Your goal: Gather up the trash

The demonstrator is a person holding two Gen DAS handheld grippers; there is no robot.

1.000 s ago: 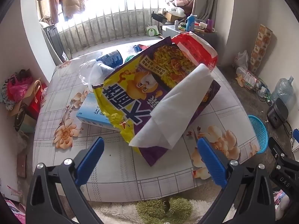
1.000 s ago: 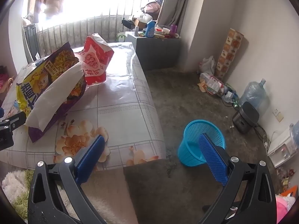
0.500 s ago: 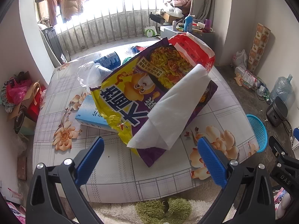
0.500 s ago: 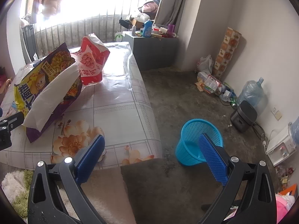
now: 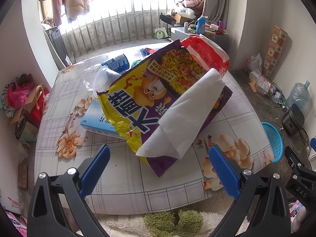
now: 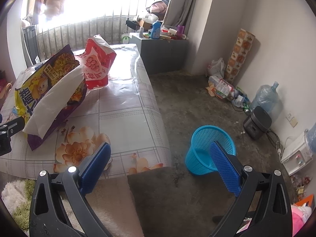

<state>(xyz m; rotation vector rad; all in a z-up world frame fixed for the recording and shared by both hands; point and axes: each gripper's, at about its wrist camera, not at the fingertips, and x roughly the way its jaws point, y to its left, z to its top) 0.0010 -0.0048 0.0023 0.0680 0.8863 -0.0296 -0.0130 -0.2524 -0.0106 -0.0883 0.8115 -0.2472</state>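
A big yellow and purple snack bag (image 5: 138, 102) lies on the flowered table (image 5: 65, 177), with a folded white tissue (image 5: 183, 122) on top of it. A red bag (image 5: 205, 49) stands behind; it also shows in the right wrist view (image 6: 98, 63). A light blue box (image 5: 94, 120) and a plastic bottle (image 5: 110, 65) lie left of the snack bag. My left gripper (image 5: 160, 164) is open and empty just in front of the tissue. My right gripper (image 6: 160, 162) is open and empty above the floor, between the table corner and a blue basket (image 6: 207, 148).
The blue basket (image 5: 273, 138) stands on the floor right of the table. A black cooker (image 6: 256, 122), a water jug (image 6: 266, 96) and loose litter line the right wall. A grey cabinet (image 6: 164, 53) stands behind the table. A shaggy rug (image 5: 173, 221) lies by the near table edge.
Both grippers have drawn back slightly and tilted; the table items sit a little farther off and lower in view. Both stay open and empty. Nothing on the table has moved.
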